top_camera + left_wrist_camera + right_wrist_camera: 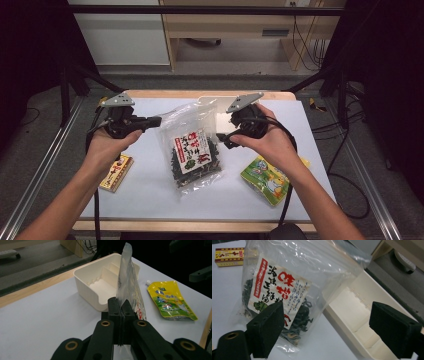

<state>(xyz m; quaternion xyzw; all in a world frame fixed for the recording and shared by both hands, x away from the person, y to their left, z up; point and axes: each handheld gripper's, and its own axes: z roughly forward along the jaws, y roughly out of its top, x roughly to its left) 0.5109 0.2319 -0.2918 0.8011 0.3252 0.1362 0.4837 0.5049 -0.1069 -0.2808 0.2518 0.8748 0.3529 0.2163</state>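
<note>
The left tool (119, 305) pinches the upper edge of the clear plastic bag of dark dried seaweed (192, 150), lifting it above the pale blue surface (150, 195). The right tool (322, 330) gapes wide beside it, gripping nothing.

We see a clear bag (192, 145) with dark green flakes and a white label in red and black print; cream bin (95, 282); yellow-green pouch (265, 180); yellow-red box (116, 172); black grippers; pale blue-white table (150, 200).
</note>
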